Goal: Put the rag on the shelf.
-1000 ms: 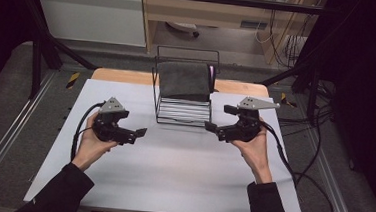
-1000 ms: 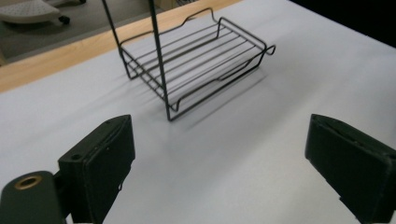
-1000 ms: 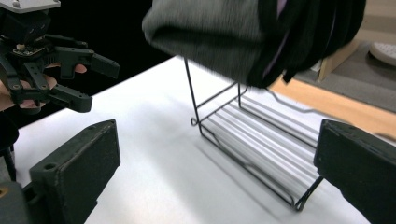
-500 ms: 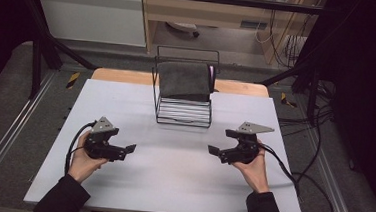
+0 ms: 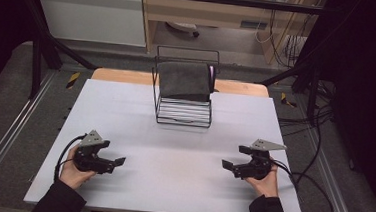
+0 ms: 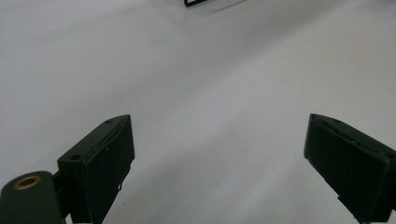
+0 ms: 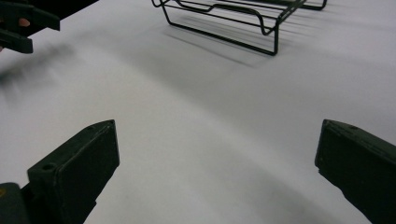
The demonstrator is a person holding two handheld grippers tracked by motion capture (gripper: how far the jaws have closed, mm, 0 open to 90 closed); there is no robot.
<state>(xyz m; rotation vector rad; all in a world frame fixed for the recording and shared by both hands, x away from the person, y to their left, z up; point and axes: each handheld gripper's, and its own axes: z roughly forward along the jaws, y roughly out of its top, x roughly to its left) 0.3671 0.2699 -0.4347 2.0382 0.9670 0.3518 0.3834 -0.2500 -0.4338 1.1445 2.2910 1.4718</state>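
In the high view, the left tool (image 5: 117, 162) and right tool (image 5: 232, 159) rest low near the front of the worktop (image 5: 125, 111), well apart from the wire rack (image 5: 182, 116) holding a folded grey cloth (image 5: 184, 79). In the left gripper view, jaws stand wide, empty. In the right gripper view, likewise; the rack (image 7: 261, 21) lies ahead. Approach level, centring both tools on the cloth's edges.

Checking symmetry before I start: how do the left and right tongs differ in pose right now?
The left tongs lie at the table's left, pointing right; the right tongs lie at its right, pointing left. Both are open and empty, over the bare white table, equally short of the black wire rack.
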